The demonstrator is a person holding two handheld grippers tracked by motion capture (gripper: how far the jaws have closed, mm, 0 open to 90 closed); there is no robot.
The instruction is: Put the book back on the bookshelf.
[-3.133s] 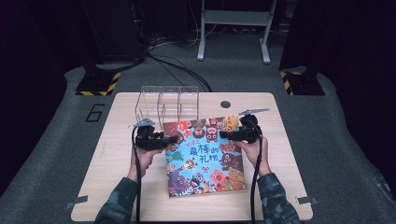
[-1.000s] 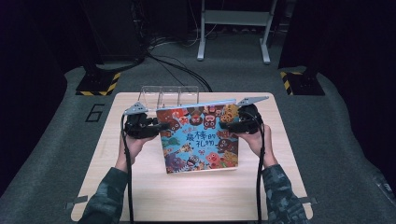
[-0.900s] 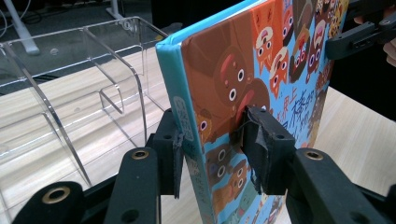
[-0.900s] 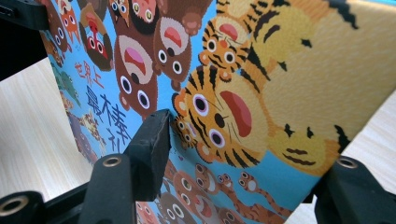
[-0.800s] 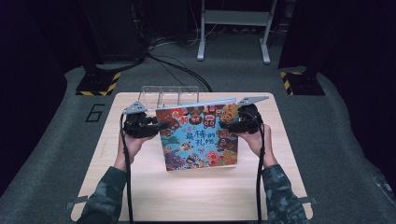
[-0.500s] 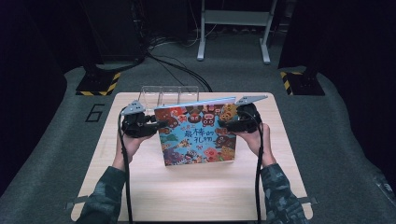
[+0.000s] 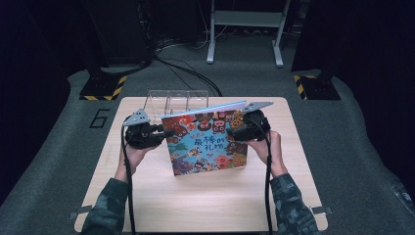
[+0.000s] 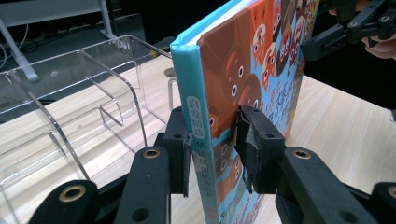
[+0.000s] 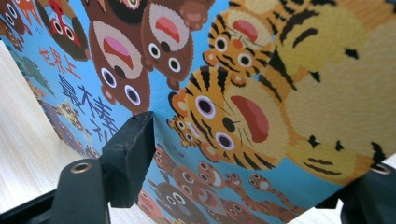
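The left gripper (image 7: 159, 133) pinches the spine edge of the picture book (image 7: 205, 142), one jaw on each side. The book (image 8: 243, 93) stands up, tilted, in the middle of the wooden table (image 7: 147, 196). Just behind it sits a clear plastic rack (image 7: 176, 100) with dividers. The right gripper (image 7: 235, 131) is on the book's other edge. One jaw presses the cover (image 9: 224, 102), but I cannot tell if it is pinching.
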